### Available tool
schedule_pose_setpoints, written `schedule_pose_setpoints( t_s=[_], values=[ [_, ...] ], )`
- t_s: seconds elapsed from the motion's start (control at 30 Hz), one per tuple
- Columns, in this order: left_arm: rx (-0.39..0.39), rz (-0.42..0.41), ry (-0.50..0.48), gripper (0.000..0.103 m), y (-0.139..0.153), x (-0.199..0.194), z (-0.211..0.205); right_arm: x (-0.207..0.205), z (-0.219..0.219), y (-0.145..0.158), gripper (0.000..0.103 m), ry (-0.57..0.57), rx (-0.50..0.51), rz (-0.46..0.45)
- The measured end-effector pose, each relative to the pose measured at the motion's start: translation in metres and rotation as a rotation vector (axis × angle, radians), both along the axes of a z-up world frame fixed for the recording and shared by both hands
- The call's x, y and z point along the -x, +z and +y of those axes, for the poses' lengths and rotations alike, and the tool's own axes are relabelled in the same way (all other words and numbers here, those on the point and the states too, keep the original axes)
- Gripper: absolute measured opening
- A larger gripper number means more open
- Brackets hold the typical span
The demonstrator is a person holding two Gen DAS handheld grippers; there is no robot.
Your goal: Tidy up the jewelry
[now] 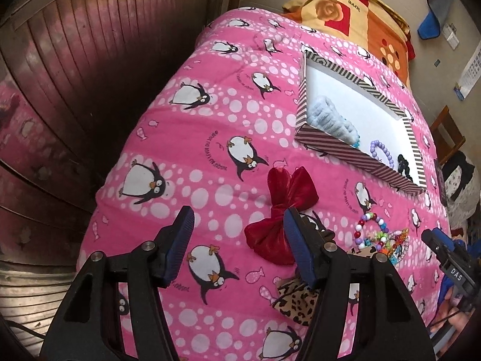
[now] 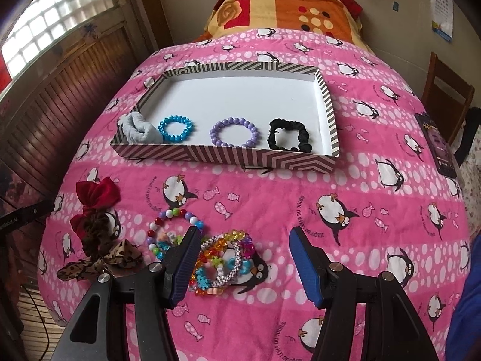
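A striped tray (image 2: 228, 158) (image 1: 339, 144) lies on the pink penguin blanket. It holds a grey scrunchie (image 2: 139, 131), a blue bracelet (image 2: 176, 128), a purple bead bracelet (image 2: 234, 132) and a black scrunchie (image 2: 288, 137). On the blanket lie a red bow (image 1: 279, 210) (image 2: 94, 200), a leopard bow (image 2: 99, 260), a multicoloured bead bracelet (image 2: 176, 224) and a pile of colourful bracelets (image 2: 221, 260). My left gripper (image 1: 239, 240) is open, just left of the red bow. My right gripper (image 2: 245, 258) is open above the bracelet pile.
A wooden wall panel (image 1: 75, 75) runs along the bed's left side. An orange and yellow patterned cover (image 2: 288, 6) lies at the far end. A dark phone (image 2: 437, 144) rests at the blanket's right edge, beside a wooden chair (image 2: 448, 90).
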State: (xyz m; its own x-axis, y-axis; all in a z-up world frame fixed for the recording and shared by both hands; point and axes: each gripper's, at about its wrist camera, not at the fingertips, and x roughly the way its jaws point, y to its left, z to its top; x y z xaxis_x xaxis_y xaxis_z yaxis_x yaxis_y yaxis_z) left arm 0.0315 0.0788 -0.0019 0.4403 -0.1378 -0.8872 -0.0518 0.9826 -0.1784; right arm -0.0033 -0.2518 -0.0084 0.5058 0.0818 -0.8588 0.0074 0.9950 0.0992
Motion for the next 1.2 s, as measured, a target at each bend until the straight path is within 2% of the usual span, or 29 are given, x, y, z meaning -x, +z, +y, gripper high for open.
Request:
schedule_pose_setpoints(
  t_s=[0.13,0.33,0.63,1.2],
  values=[
    [0.01,0.012,-0.008,0.062,-0.006,-0.005,-0.004,-0.001,0.002,-0.003,0.058,0.01,-0.004,0.012],
    [0.075,0.05,0.002,0.062,-0.015,-0.015,-0.003,-0.005,0.01,-0.005,0.058,0.041,0.002,0.02],
    [0.019,0.054,-0.029,0.062,-0.022,-0.02,-0.019,-0.011,0.011,-0.006,0.058,0.055,-0.008,0.032],
    [0.007,0.087,-0.022,0.062,-0.041,-0.035,-0.025,-0.028,0.022,-0.013,0.058,0.14,-0.009,0.034]
  ],
)
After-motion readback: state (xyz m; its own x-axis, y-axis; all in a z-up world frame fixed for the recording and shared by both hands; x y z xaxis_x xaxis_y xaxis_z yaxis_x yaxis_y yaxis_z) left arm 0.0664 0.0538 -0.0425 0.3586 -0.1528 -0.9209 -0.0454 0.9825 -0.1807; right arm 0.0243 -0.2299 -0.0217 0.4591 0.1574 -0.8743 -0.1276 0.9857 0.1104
